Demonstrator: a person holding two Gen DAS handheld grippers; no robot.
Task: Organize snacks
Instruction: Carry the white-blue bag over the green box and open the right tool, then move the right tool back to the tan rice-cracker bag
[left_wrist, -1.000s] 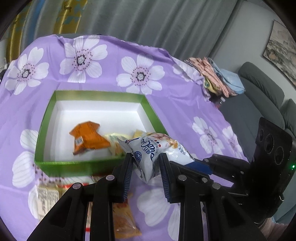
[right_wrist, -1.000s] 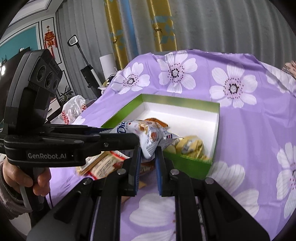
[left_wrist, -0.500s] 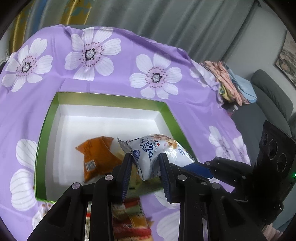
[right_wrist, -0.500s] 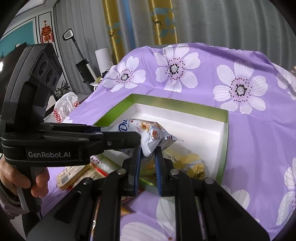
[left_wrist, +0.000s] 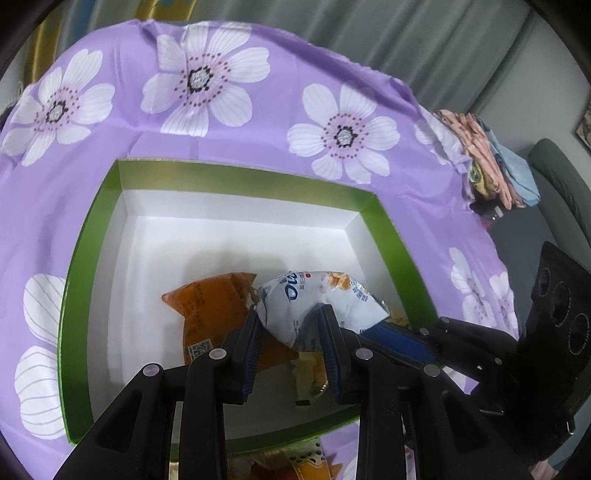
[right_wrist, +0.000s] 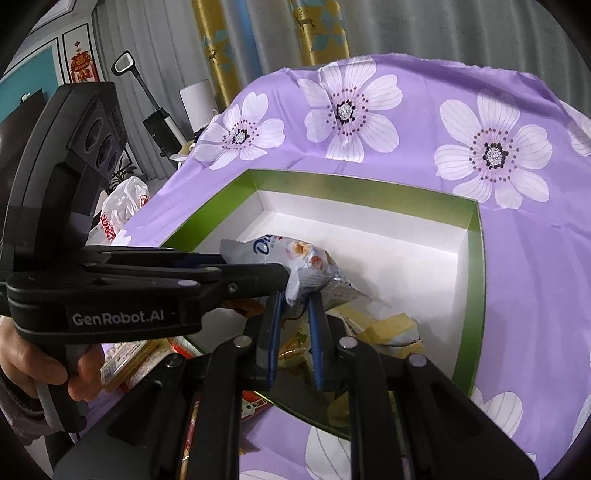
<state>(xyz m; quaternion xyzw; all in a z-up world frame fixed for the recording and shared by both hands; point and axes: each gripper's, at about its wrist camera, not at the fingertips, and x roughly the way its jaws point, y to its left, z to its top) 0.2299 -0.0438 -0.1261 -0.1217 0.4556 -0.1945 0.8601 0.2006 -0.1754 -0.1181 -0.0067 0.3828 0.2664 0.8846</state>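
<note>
We hold one white snack bag (left_wrist: 314, 306) between both tools, over the inside of the green box (left_wrist: 391, 236), near the box's front wall. Our left gripper (left_wrist: 291, 325) has its jaws nearly closed, pinching the bag's lower end; our right gripper (right_wrist: 293, 301) has its jaws drawn tight on the bag's other end, where the foil narrows to a corner. In the right wrist view the left gripper's black body (right_wrist: 110, 291) reaches in from the left side of the box, with a hand (right_wrist: 37, 369) around its handle. Inside the box, an orange packet (left_wrist: 214, 310) lies on the white floor just beside the white snack bag, and yellow packets (right_wrist: 388, 328) lie under it. More packets (right_wrist: 129, 358) lie outside the box's front wall on the purple flowered cloth (right_wrist: 517, 258) over the worktop.
</note>
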